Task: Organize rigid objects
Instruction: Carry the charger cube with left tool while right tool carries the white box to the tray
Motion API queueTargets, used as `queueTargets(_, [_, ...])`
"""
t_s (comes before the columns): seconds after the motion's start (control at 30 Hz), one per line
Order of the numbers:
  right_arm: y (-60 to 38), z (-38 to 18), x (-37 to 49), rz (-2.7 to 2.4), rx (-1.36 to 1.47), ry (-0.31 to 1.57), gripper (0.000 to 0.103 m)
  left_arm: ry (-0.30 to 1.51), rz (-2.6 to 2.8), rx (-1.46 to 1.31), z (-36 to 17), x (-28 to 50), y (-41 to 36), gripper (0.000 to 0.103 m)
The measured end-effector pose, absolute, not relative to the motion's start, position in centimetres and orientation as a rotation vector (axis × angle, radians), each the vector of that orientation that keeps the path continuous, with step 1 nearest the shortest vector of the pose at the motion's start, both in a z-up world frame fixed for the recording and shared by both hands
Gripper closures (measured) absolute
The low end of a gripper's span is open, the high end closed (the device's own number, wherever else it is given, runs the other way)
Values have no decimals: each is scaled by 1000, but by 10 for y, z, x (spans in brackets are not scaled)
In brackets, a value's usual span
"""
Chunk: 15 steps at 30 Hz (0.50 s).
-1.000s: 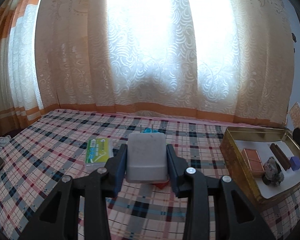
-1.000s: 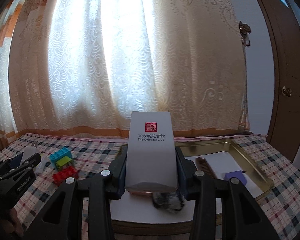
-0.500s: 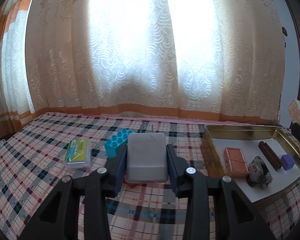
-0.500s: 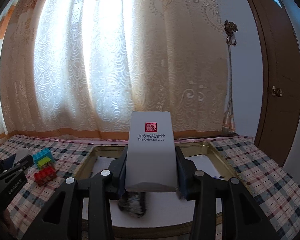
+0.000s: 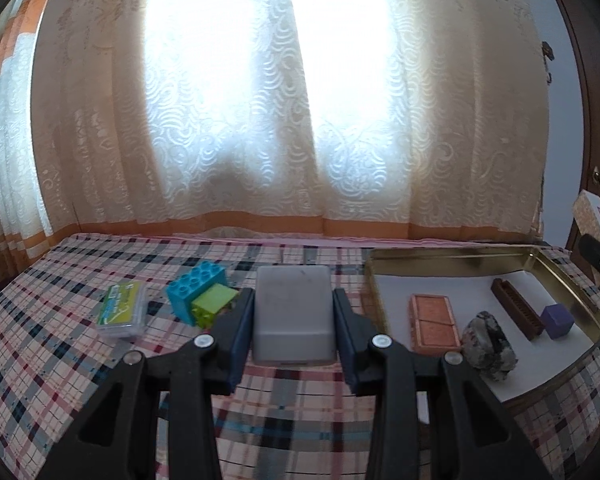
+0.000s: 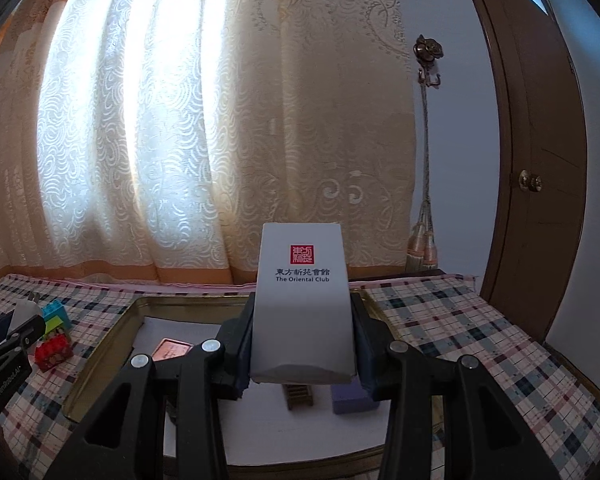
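Lace curtains (image 5: pixel 300 120) lit from behind fill the far side, and below them a plaid cloth (image 5: pixel 60 360) covers the worktop you are working over. Your left claw (image 5: pixel 294 316) is clamped on a pale grey rounded box (image 5: pixel 293 314), its pads pressed on both sides, and holds it above the cloth just left of the gold tray (image 5: pixel 564 276). Left of that box you can see a blue and green toy brick stack (image 5: pixel 198 298) and, farther left, a small clear case with a green label (image 5: pixel 122 308) lying flat on the cloth. Inside the tray, on its white liner, sit an orange slab (image 5: pixel 434 326), a speckled stone (image 5: pixel 488 346) at the near edge, a brown ridged bar (image 5: pixel 516 314) and a purple cube (image 5: pixel 556 320) touching the bar's right side.

Your right claw (image 6: pixel 302 344) grips a white carton (image 6: pixel 304 304) printed "The Oriental Club", upright and tipped slightly back, over the tray's middle. Under it the bar and the purple cube show at the near side. A brown door (image 6: pixel 540 160) stands at the right.
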State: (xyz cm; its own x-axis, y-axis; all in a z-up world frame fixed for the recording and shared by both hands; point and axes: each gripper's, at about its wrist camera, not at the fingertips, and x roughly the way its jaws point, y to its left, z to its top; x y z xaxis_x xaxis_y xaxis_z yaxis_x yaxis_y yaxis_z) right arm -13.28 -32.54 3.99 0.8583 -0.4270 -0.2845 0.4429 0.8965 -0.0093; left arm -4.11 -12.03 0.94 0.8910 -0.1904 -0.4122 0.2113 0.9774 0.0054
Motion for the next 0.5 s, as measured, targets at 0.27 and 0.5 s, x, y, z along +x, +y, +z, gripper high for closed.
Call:
queueTargets(0.27, [-337,37,-130,-479,24,306,59,427,-258,67,10,-43,-150,66])
queueTargets(0.5, [-349,30,-122,-495,29,354,59,459,-303,102,9,-39,-180,66])
